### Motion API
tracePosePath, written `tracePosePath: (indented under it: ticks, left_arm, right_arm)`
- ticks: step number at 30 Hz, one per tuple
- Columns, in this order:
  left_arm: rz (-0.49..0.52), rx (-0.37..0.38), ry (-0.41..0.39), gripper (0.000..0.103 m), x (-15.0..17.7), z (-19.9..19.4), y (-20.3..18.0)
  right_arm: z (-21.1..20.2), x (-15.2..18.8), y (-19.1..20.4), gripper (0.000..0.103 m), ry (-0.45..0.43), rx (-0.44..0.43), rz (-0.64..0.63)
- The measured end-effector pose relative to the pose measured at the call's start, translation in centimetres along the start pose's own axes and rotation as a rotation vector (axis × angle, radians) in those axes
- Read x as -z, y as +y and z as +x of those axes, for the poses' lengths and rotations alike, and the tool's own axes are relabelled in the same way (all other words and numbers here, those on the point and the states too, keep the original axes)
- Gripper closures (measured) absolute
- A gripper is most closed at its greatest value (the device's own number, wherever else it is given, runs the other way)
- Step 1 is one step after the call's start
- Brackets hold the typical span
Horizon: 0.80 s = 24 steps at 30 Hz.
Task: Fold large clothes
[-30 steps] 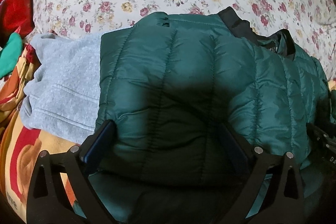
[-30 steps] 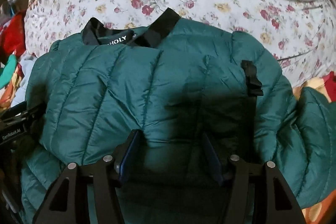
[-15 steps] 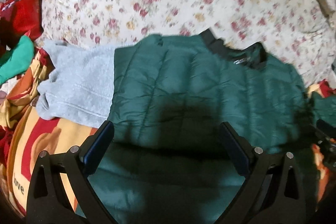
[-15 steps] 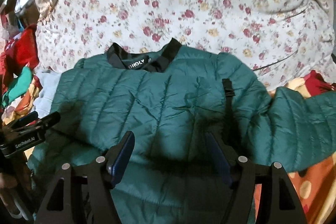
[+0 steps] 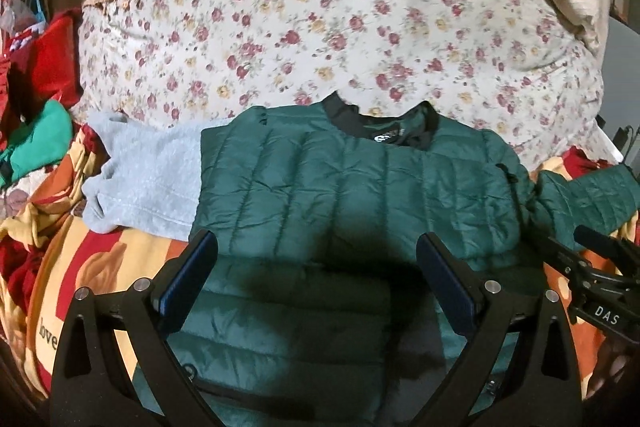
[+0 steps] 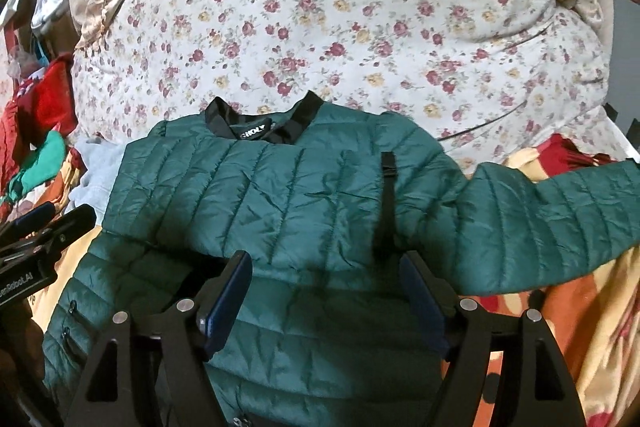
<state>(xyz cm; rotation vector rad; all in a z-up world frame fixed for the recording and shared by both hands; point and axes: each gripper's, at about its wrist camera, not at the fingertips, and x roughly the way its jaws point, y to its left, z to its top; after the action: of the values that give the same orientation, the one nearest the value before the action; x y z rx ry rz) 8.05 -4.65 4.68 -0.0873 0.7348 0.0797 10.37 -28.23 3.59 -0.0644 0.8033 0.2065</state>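
Note:
A dark green quilted puffer jacket with a black collar lies on the bed, its upper part folded down over the lower part. It also shows in the right wrist view, with one sleeve stretched out to the right. My left gripper is open and empty above the jacket's lower left. My right gripper is open and empty above its lower middle. Each gripper shows at the edge of the other's view.
A grey sweater lies under the jacket's left side. A floral quilt is bunched behind. An orange and red patterned blanket covers the bed. Red and green clothes are piled at far left.
Both grippers have pulled back and up from the jacket, so more of it and the quilt shows. The jacket lies still, and both grippers stay open.

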Motion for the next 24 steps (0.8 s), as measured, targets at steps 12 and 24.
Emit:
tracePosePath:
  ticks: [12,24]
  left_arm:
    - [0.044,0.02,-0.011,0.003,0.8,-1.8,-4.1]
    - [0.038,0.066,0.016,0.003,0.7,-1.2,-8.3]
  right_arm:
    - [-1.5,1.2,-3.2,0.028,-0.004,0.049,0.006]
    - [-2.3,1.6,-7.5,0.027,0.031,0.114,0.012]
